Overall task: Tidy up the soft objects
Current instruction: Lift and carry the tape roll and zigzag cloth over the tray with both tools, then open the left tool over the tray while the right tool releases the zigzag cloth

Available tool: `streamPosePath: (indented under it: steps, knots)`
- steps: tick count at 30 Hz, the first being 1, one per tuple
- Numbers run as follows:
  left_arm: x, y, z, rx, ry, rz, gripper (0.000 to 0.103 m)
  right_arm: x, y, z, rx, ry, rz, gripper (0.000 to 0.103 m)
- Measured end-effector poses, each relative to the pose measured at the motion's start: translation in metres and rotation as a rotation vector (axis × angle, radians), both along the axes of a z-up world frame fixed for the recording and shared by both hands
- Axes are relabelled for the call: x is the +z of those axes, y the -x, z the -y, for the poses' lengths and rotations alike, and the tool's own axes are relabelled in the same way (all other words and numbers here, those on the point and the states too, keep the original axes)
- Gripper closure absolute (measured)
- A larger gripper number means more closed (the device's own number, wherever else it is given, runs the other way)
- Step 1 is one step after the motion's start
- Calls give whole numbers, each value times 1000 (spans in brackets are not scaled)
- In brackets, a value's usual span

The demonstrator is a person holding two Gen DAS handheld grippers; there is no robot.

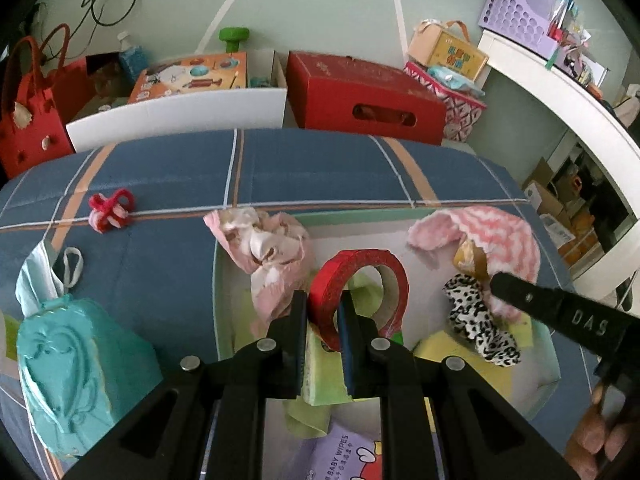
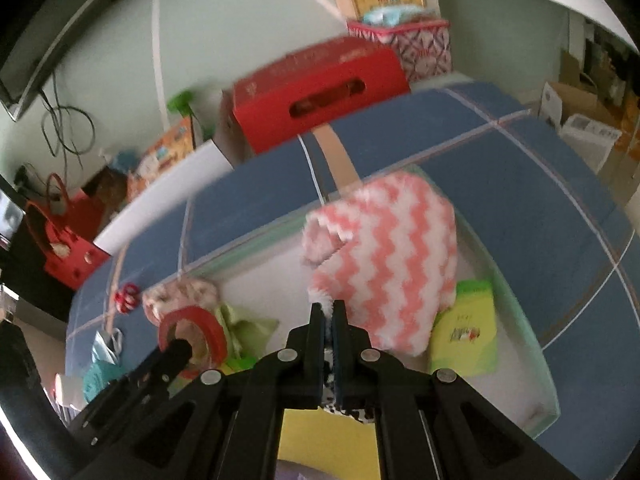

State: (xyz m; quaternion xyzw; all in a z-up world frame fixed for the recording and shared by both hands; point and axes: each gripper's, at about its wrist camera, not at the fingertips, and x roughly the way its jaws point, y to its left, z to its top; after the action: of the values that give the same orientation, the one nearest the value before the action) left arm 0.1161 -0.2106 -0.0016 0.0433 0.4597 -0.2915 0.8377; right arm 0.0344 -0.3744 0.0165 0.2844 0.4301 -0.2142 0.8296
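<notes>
- Clearly, the left gripper (image 1: 323, 312) has its fingers (image 1: 297, 320) clamped on the wall of the red tape roll (image 1: 356, 284), one inside the ring and one outside; the roll stands on edge over the open box (image 1: 224, 280), beside the crumpled pink cloth (image 1: 268, 256).
- The right gripper (image 2: 328, 320) has its fingers (image 2: 317, 328) pinched tight on a fold of the black-and-white spotted scrunchie (image 1: 480, 324), which hangs just above the yellow packs in the box, in front of the pink zigzag cloth (image 2: 384, 264).
- To do this step well, I judge each hand should lower its piece to a bare patch of the box floor before letting go, keeping the roll from tipping onto the cloth and the two grippers apart.
- Both grippers point steeply downward into the box, which sits on the blue striped bed (image 1: 160, 168); the right one enters the left view from the right edge.
- A person's hand (image 1: 600, 432) shows at the lower right of the left view, wrapped on the right gripper's handle.
</notes>
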Motion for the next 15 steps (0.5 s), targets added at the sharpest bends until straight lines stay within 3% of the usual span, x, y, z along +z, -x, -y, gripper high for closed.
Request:
streamPosePath:
  steps: [4,6,8,12,13,15]
  knots:
    - [-1,-1,2,-7,3,-14,87,-3,-1,0,5,-13,-24,96]
    - [2,-1,1,-12,11,-23,77,-1,-1,-2,8,-2,-31,96]
    - [6,0,-1,-11,20,-24,51,2,-3,-4,15,10,-37,96]
    - [18,1,-8,8,28,-19,50,7,-2,-6,14,26,-56,95]
    - [20,0,-11,21,22,-21,47,7,-2,-6,15,30,-67,91]
    - [22,-1,-16,42,11,-31,42,7,-2,-8,22,38,-89,69]
